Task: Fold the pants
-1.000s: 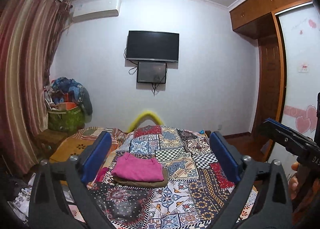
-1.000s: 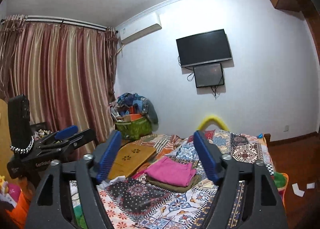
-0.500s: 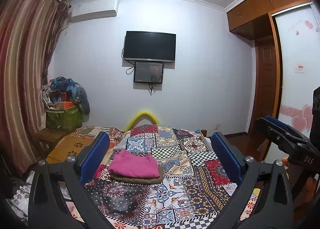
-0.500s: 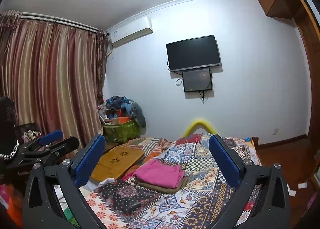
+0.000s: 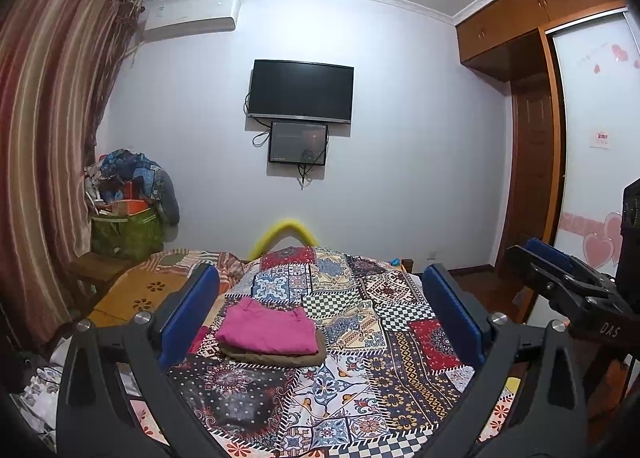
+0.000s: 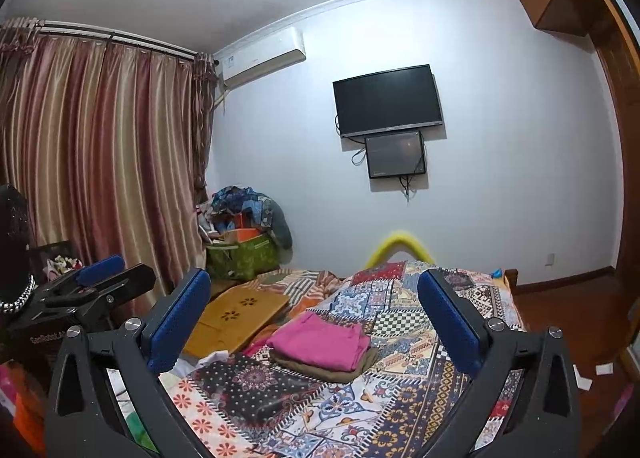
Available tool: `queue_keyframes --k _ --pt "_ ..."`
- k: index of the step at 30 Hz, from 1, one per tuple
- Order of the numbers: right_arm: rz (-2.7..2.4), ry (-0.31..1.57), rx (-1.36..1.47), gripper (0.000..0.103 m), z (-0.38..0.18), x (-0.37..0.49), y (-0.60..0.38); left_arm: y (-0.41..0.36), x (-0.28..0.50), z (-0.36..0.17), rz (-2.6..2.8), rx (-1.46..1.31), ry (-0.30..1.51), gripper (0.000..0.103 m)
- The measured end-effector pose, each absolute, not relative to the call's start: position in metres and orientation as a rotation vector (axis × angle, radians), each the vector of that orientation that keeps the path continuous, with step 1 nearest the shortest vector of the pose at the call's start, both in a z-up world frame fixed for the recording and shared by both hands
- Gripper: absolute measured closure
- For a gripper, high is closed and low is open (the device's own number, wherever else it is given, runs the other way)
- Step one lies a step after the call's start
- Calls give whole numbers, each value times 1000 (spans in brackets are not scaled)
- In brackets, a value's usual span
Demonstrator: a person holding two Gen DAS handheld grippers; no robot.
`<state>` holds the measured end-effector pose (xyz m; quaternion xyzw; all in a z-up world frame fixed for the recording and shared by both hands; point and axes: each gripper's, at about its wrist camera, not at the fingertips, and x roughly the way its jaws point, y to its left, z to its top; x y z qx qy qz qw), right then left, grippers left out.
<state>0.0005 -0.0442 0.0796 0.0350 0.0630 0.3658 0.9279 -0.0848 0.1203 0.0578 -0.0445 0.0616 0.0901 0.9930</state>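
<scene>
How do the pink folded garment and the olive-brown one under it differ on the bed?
The pink garment lies on top; the olive-brown garment sits beneath it on the patchwork bedspread. The pink garment is bright and fully visible, while the olive-brown garment is dull and shows only its front and right edges. Both are folded flat in one stack, away from both grippers.

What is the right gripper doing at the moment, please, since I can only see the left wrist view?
Observer: In the right wrist view the right gripper stands wide open; its jaws have just been opening, with nothing held between them.
Operator: Thank you. Is anything lying on the floor on that side of the bed?
Observer: Yes, a few paper scraps lie on the wooden floor, to the right of the bed.
</scene>
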Motion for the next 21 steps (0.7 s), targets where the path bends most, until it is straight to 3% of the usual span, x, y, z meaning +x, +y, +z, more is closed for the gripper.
queue_keyframes --k 21 --pt "746 135 63 0 82 1 -52 121 -76 50 178 -81 140 0"
